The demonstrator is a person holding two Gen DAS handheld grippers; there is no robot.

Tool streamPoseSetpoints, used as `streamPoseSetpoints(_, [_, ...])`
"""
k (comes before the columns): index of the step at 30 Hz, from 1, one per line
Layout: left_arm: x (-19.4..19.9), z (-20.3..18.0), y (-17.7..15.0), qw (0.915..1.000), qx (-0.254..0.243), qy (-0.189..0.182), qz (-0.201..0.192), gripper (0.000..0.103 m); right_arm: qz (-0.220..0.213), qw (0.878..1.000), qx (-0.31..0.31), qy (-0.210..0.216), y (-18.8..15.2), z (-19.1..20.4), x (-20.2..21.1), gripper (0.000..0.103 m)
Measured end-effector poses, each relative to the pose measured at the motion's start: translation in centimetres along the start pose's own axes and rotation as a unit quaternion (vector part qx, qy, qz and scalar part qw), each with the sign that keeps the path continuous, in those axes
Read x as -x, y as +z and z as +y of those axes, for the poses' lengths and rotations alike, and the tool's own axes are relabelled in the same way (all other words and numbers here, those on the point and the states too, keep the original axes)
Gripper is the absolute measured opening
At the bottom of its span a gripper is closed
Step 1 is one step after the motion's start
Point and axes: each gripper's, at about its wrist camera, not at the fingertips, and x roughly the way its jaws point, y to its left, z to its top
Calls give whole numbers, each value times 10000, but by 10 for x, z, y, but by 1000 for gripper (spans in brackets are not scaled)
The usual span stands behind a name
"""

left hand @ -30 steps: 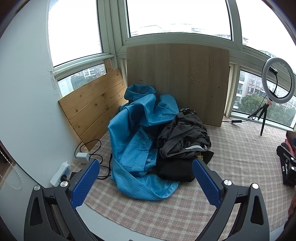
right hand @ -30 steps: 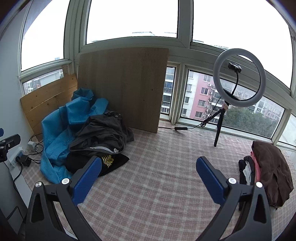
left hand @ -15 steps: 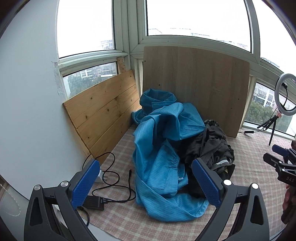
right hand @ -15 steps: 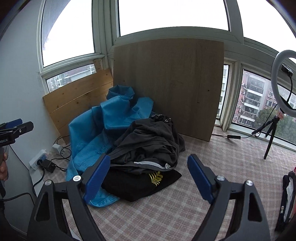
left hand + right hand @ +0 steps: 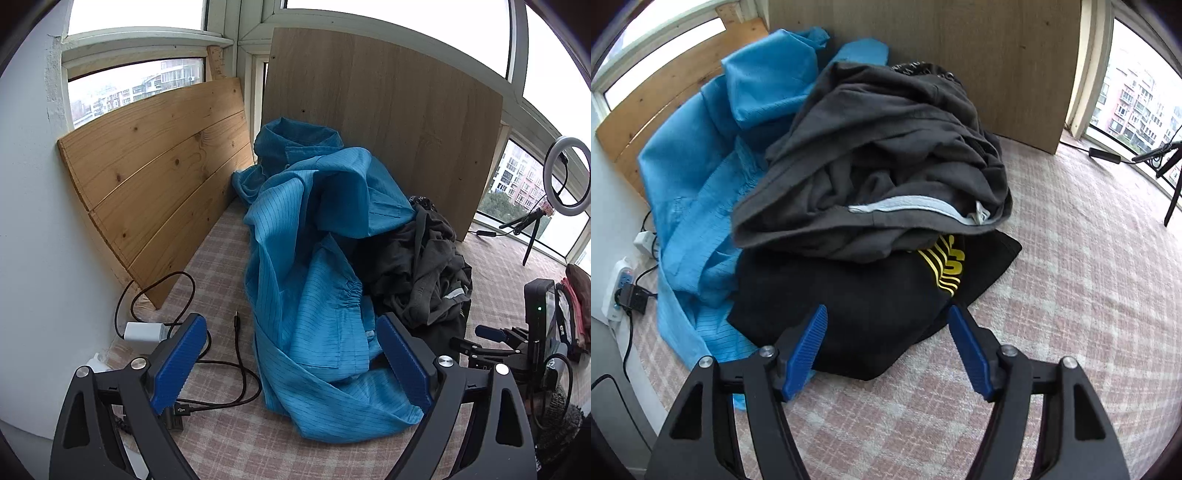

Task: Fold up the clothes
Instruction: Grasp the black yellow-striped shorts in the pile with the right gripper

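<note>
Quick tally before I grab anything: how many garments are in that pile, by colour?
Blue pinstriped work garment: 1
Dark grey sweatshirt with a pale zip: 1
Black garment with a yellow print: 1
Total: 3 visible; any others underneath are hidden.

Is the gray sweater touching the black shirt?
Touching. The right wrist view shows the gray sweater lying heaped on top of the black shirt, covering part of it.

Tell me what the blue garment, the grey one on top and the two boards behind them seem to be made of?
Blue garment: thin, smooth woven cloth, probably synthetic; fine dark grid lines and crisp folds.
Grey garment: soft matte knit, like sweatshirt jersey; rounded, limp folds.
Left board: bare pine-like planks; knots and seams show.
Back board: smooth, pale wood-grain panel, possibly laminate or veneer; no seams.
</note>
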Motion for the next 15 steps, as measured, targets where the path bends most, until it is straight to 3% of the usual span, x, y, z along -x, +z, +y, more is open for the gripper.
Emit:
streamPoseSetpoints(4, [-11,4,9,9999,78,-132,27,93,345,9985,-405,128,4,-8,-27,68])
streamPoseSetpoints(7, [-12,7,13,9999,99,-134,-1,93,324,9981,-356,376,7,-1,-30,64])
streamPoseSetpoints(9, [-11,9,14,9999,107,-108,-9,93,219,9983,-182,516,8,4,-23,31])
streamPoseSetpoints(11, [-8,12,14,9999,110,-78,-20,93,71,9985,-56,542,9,6,-10,15])
streamPoseSetpoints(15, [4,19,13,9998,126,15,-123,92,-535,9947,-109,874,27,0,36,8])
